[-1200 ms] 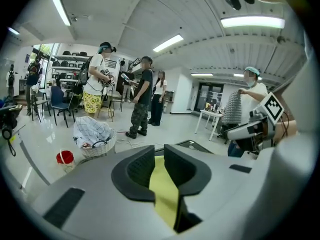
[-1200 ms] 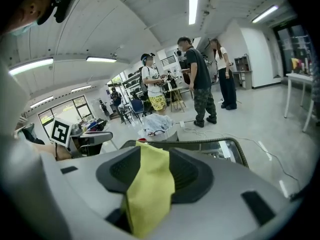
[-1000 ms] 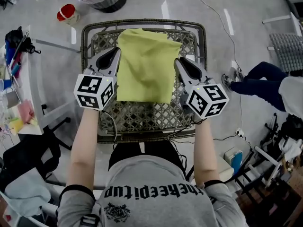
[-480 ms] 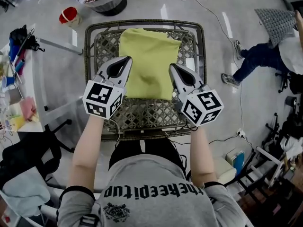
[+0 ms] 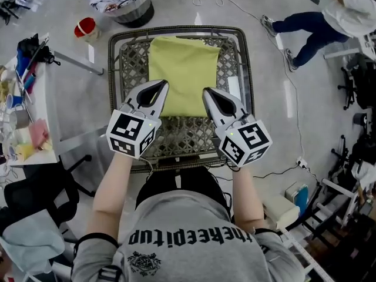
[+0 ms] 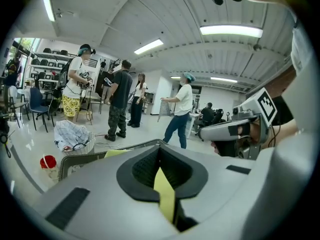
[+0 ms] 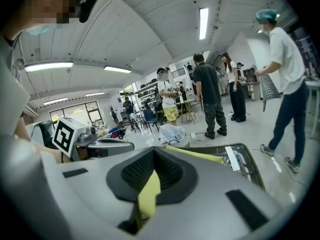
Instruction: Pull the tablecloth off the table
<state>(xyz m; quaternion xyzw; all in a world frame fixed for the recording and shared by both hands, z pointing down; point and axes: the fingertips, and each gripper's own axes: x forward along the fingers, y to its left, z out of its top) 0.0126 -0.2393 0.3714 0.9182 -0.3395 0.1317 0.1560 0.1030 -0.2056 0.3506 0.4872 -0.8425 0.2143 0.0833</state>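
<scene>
Left gripper (image 5: 158, 88) and right gripper (image 5: 207, 93) are being clamped on the near corners of the yellow-green fabric tablecloth (image 5: 183, 69).
The cloth is being held spread over the middle and far part of the dark woven wicker table (image 5: 176, 30).

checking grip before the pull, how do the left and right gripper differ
The left gripper holds the tablecloth at its near left corner, the right gripper at its near right corner. The left gripper slants rightward in the head view, the right gripper leftward. Both are shut on the tablecloth.
</scene>
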